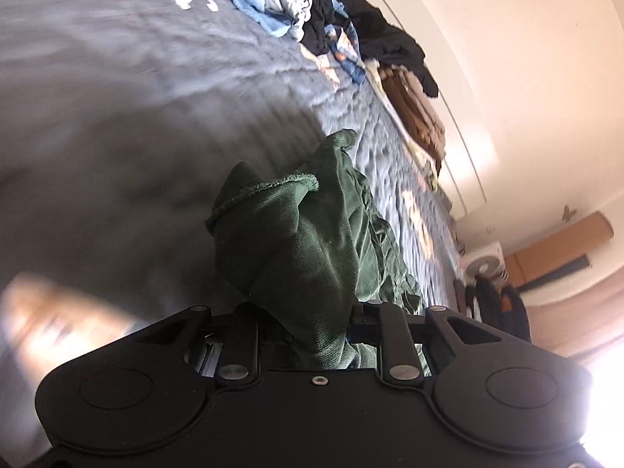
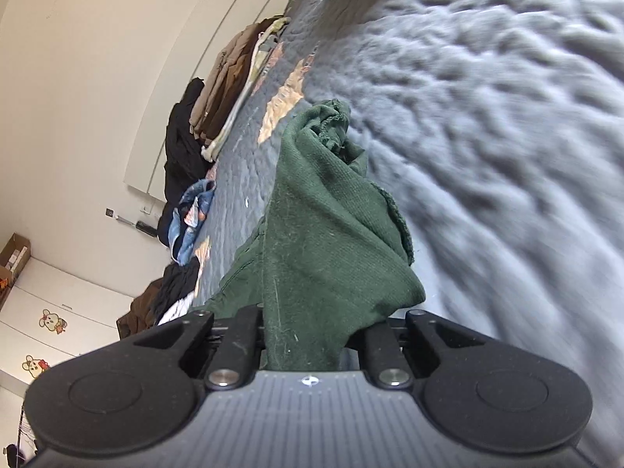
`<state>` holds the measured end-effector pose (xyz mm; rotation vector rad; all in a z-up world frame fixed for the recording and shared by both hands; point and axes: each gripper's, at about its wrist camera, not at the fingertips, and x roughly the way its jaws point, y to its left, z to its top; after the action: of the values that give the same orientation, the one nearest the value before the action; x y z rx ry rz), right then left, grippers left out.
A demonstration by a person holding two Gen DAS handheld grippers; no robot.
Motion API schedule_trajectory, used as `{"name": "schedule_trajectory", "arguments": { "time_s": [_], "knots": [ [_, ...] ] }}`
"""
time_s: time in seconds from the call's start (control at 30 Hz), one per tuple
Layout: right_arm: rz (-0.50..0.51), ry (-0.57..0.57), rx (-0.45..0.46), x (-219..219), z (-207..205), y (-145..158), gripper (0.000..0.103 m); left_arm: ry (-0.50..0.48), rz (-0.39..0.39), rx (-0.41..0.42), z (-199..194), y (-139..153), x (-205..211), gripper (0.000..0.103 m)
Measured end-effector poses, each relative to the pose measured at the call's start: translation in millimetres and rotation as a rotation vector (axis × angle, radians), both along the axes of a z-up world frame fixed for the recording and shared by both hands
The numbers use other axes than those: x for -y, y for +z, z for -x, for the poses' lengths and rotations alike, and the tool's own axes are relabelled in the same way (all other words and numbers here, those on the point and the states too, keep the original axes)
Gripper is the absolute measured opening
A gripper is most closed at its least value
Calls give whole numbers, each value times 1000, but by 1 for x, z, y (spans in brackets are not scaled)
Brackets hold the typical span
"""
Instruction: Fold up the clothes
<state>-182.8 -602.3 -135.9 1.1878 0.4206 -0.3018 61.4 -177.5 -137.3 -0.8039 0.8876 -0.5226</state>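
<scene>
Both grippers pinch the same dark green garment (image 1: 296,241). Left gripper (image 1: 308,335) is nearly closed, cloth bunched between its jaws and spilling forward toward 12 o'clock. Right gripper (image 2: 308,335) is likewise almost shut on a fold of the green garment (image 2: 327,226), fabric wedged in the gap. Fingertips are hidden by cloth in both views, so exact pad contact can't be seen, but the fabric clearly runs out of each gap.

Where the garment is: hanging from the two grippers above the bed (image 1: 117,117), its far end trailing toward 12–1 o'clock in both views; whether that end touches the quilt I can't tell. A grip at two points is probably meant to spread the piece wide before laying it flat for a fold.

A messy pile of unfolded clothes (image 1: 296,11) sits at 12 o'clock in the left view, near the wall. A folded stack in brown and beige (image 2: 230,82) lies at 11 o'clock in the right view, kept apart from the loose ones, likely the done pile. Background is motion-blurred.
</scene>
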Motion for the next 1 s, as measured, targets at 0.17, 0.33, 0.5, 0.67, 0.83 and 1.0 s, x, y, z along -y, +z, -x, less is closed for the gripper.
{"name": "schedule_trajectory", "arguments": {
  "time_s": [0.17,0.33,0.5,0.67,0.83,1.0],
  "knots": [
    [15,7,-23,-25,53,16,12,-5,-27,-28,52,5,-28,22],
    [44,28,-123,-47,91,11,14,-7,-48,-64,86,-4,-50,28],
    [86,36,-273,-54,116,-1,46,42,-109,-58,102,-2,-71,46],
    [226,-25,-303,-51,149,29,60,158,-215,101,114,37,-94,69],
    [475,-34,-179,-49,162,92,69,131,-114,258,105,76,-103,76],
    [417,178,106,-72,129,92,78,-85,97,323,99,71,-52,93]
  ]
}}
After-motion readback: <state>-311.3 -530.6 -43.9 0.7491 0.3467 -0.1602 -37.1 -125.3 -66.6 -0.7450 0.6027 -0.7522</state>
